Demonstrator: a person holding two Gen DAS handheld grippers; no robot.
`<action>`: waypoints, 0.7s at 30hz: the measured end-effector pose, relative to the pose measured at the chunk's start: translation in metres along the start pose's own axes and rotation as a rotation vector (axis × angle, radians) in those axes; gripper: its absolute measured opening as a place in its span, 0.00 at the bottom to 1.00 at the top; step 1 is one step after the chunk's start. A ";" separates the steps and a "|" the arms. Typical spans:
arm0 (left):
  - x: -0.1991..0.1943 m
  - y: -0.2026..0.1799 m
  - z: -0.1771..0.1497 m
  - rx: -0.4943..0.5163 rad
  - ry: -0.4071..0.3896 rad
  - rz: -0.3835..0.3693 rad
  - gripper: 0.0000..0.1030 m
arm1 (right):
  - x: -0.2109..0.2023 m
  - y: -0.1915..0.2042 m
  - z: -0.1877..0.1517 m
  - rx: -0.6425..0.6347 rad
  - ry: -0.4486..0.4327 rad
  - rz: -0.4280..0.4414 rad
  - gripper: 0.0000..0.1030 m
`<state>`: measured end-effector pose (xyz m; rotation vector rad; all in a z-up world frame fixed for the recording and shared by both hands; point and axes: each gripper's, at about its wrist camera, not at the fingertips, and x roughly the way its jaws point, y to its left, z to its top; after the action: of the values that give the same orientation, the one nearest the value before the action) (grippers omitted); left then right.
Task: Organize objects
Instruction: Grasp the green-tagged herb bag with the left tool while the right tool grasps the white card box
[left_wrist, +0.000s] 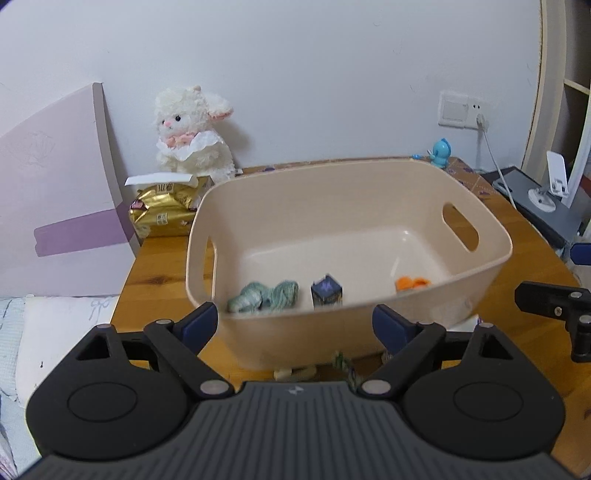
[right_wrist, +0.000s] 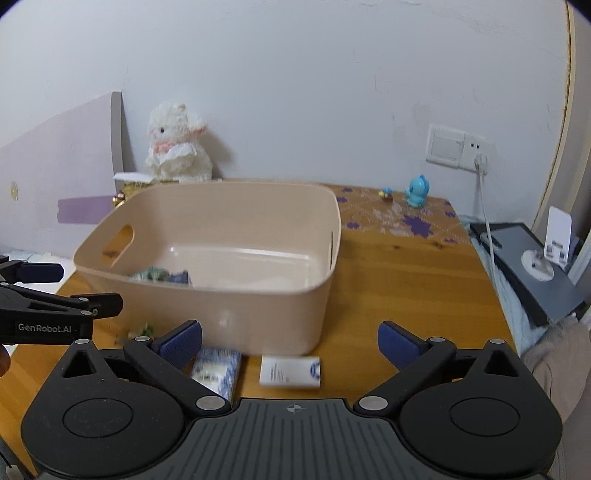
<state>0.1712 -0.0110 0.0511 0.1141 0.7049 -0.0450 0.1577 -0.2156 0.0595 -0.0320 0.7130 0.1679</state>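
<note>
Bin (left_wrist: 491, 258) on worktop (right_wrist: 399, 280) as collection point; yarn (left_wrist: 262, 295), small box (left_wrist: 326, 291), orange piece (left_wrist: 412, 283) already inside. White packet (right_wrist: 290, 371) and blue-white pack (right_wrist: 216, 371) outside, just before bin. Left tool (left_wrist: 295, 325) wide open, empty. Right tool (right_wrist: 290, 341) wide open, empty, poised over the packet, probably next.

A wooden tabletop (right_wrist: 399, 280) is seen ahead of the fingers. A beige basket (right_wrist: 236, 295) is set on it, just beyond the fingertips. Between the right gripper's fingers, a white packet (right_wrist: 290, 371) and a blue-and-white packet (right_wrist: 218, 371) are laid flat before the basket. A gold bag (left_wrist: 166, 212) and a white plush lamb (left_wrist: 192, 133) are placed beyond the left finger, and a blue figurine (right_wrist: 417, 192) is stood far ahead on a purple-flowered patch (right_wrist: 417, 225).
</note>
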 end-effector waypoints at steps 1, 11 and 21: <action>-0.001 -0.001 -0.004 0.001 0.007 0.000 0.89 | 0.000 0.000 -0.005 -0.001 0.010 -0.001 1.00; 0.005 -0.012 -0.040 0.017 0.081 -0.011 0.89 | 0.019 -0.004 -0.041 -0.031 0.109 -0.034 1.00; 0.035 -0.020 -0.059 -0.003 0.175 -0.047 0.89 | 0.060 -0.013 -0.065 -0.007 0.193 -0.037 1.00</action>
<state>0.1585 -0.0234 -0.0181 0.0993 0.8828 -0.0799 0.1623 -0.2251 -0.0291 -0.0689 0.9037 0.1334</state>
